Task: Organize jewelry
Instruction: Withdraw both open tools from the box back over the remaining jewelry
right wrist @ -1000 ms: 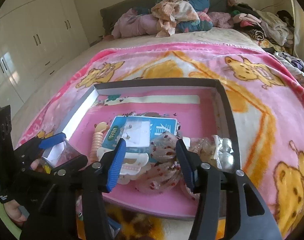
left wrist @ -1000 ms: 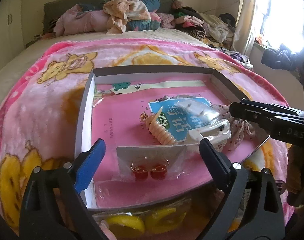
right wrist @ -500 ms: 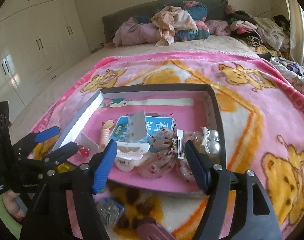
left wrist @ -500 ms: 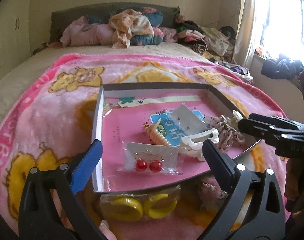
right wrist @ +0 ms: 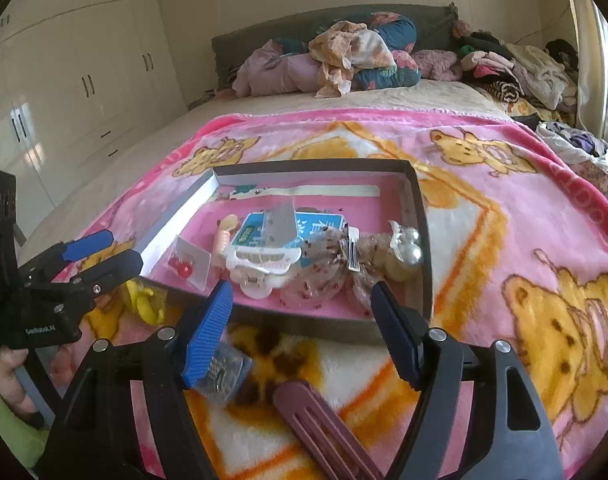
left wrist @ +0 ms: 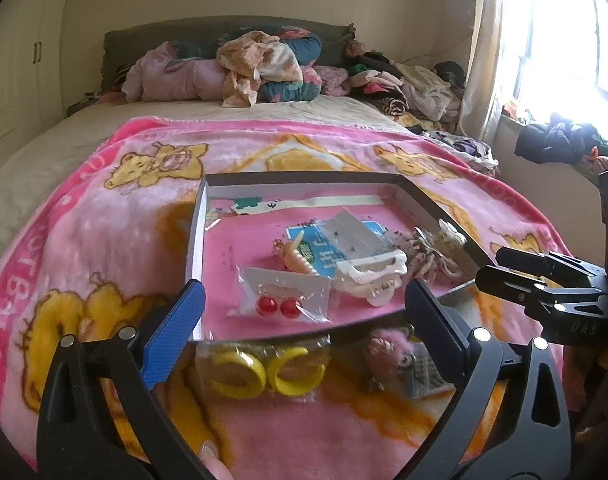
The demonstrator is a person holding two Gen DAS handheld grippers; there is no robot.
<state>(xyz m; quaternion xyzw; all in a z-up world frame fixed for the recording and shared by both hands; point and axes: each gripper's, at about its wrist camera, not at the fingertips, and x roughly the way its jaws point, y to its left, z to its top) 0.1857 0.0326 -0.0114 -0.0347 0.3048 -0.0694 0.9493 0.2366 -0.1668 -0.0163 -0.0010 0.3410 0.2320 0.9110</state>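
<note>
L gripper (left wrist: pixel 304 312): jaws wide apart, nothing between, low centre of left wrist view, over near edge of tray (left wrist: pixel 198 216). R gripper (right wrist: pixel 302 312): jaws apart, empty, low centre of right wrist view. Tray mid-frame on pink blanket (left wrist: pixel 104 232). In tray: red earrings (left wrist: pixel 278 307) on card, white hair claw (left wrist: pixel 373 272). Outside tray, lower centre: yellow hoops (left wrist: pixel 264 370).

left gripper (left wrist: pixel 304 312): pulled back from tray (left wrist: pixel 198 236), empty | right gripper (right wrist: pixel 302 316): fingers wider, withdrawn, empty
</note>
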